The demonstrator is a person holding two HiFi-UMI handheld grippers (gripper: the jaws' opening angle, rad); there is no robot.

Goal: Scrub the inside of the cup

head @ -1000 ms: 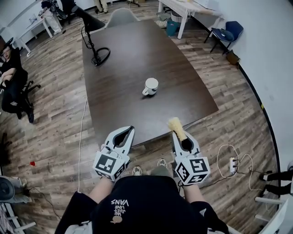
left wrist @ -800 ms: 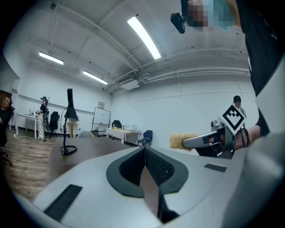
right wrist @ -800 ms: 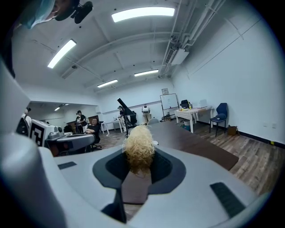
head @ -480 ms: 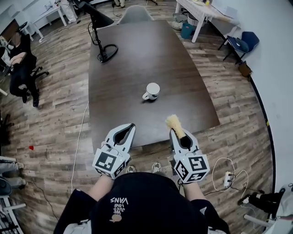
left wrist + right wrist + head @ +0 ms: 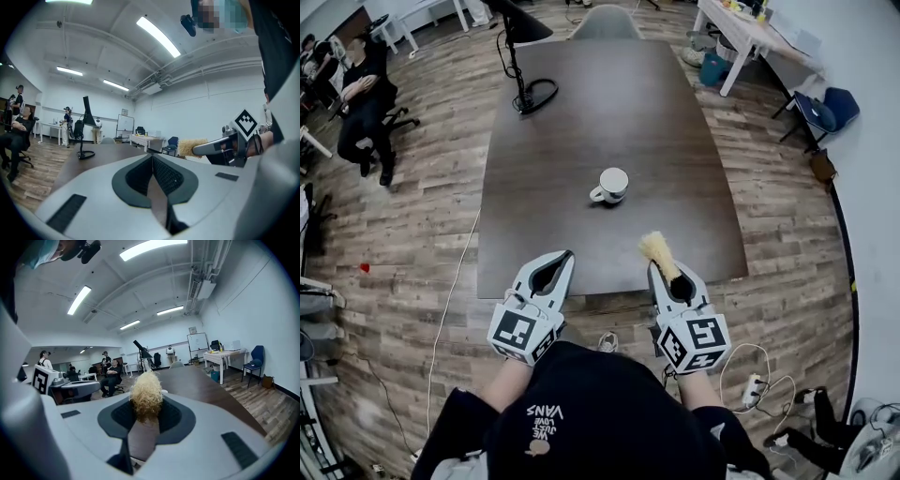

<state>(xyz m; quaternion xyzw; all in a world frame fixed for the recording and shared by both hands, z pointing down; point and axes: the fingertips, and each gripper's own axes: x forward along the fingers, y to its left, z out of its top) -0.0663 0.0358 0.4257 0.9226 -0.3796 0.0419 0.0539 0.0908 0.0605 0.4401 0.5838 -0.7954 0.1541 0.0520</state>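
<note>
Right gripper (image 5: 664,272) clamps a straw-coloured scrub brush (image 5: 656,247); left gripper (image 5: 563,258) is closed, empty.
White cup (image 5: 609,185) stands on the table (image 5: 581,112), well apart from both; unheld by the left, it may tip or skid when scrubbed.

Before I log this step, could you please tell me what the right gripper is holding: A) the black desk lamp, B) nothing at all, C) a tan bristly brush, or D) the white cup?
C: the right gripper is shut on a tan bristly brush, whose tuft sticks out past its jaws, while the white cup stands apart on the table.
</note>
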